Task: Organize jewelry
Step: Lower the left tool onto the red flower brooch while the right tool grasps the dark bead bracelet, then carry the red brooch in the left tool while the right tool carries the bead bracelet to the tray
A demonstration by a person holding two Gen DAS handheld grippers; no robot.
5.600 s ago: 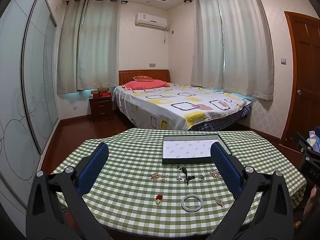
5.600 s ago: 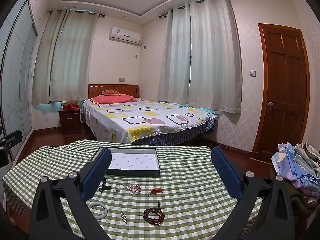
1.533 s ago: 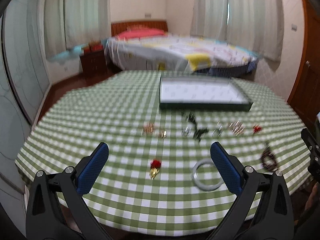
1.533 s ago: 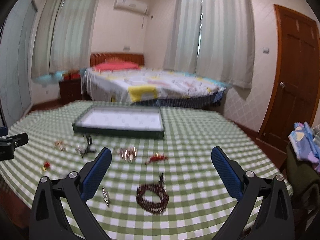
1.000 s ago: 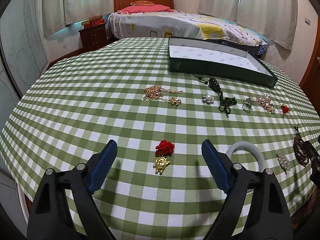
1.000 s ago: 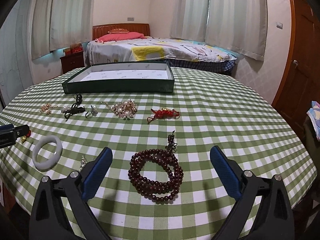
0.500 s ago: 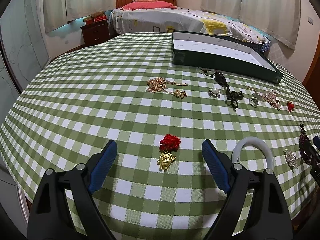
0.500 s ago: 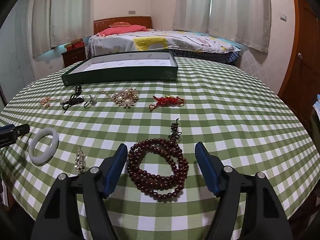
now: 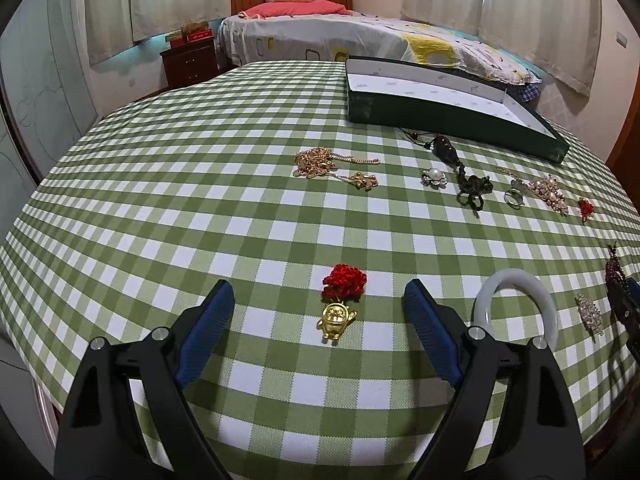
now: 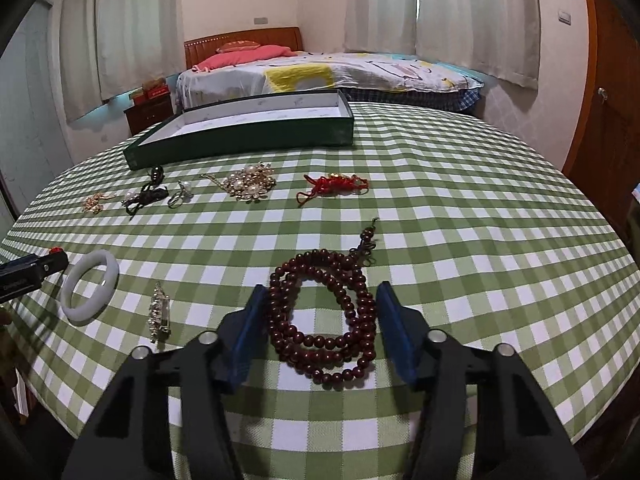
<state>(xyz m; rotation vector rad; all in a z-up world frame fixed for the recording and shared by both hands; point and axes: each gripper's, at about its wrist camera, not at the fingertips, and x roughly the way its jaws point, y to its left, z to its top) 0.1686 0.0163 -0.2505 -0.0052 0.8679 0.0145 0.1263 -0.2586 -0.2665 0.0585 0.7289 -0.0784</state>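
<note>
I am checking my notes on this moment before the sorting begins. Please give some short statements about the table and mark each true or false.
1. The box holds no jewelry. True.
2. The right gripper straddles the red beads, jaws open. True.
3. The left gripper is shut on the bangle. False: it is open around the gold charm; the bangle lies beside it.
4. The pearl brooch is inside the box. False: it lies on the cloth before it.

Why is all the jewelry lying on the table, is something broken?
Nothing looks broken. The pieces, like the bead bracelet and red-knot gold charm, simply lie loose on the tablecloth outside the green box, which looks empty.
</note>
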